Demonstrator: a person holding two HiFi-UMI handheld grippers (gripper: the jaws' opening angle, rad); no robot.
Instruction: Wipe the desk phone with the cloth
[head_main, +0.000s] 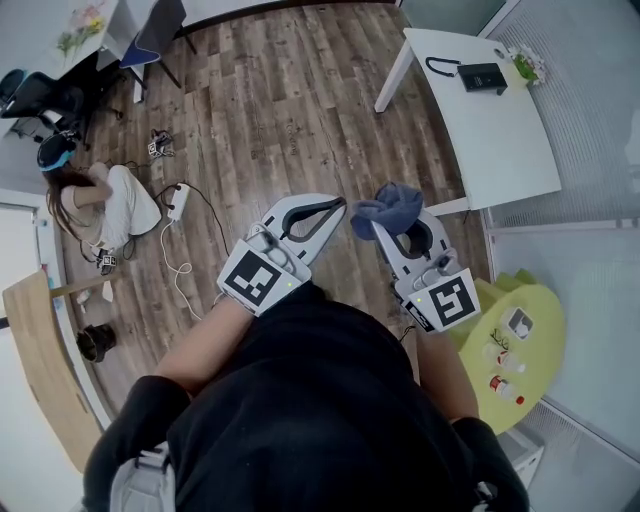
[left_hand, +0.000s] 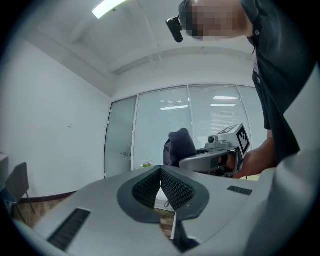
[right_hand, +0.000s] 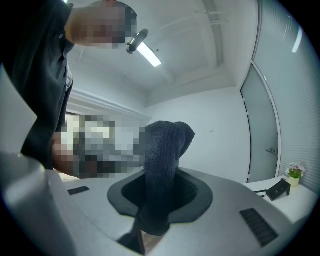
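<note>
The black desk phone (head_main: 482, 76) lies on a white table (head_main: 500, 150) far ahead to the right; it also shows small in the right gripper view as the phone (right_hand: 278, 189). My right gripper (head_main: 392, 228) is shut on a dark blue cloth (head_main: 392, 205), which stands up out of the jaws as a bunched cloth (right_hand: 162, 165). My left gripper (head_main: 335, 206) is held beside it, shut with nothing in it, its ribbed pads (left_hand: 170, 187) touching. Both grippers are raised in front of the person's chest, well away from the phone. From the left gripper view the cloth (left_hand: 180, 146) shows in the right gripper (left_hand: 172, 159).
A round yellow-green table (head_main: 535, 350) with small items stands at the right. A person (head_main: 100, 200) sits on the wooden floor at left, near a power strip and cables (head_main: 178, 200). A small flower pot (right_hand: 295, 172) stands on the white table. Glass walls run along the right.
</note>
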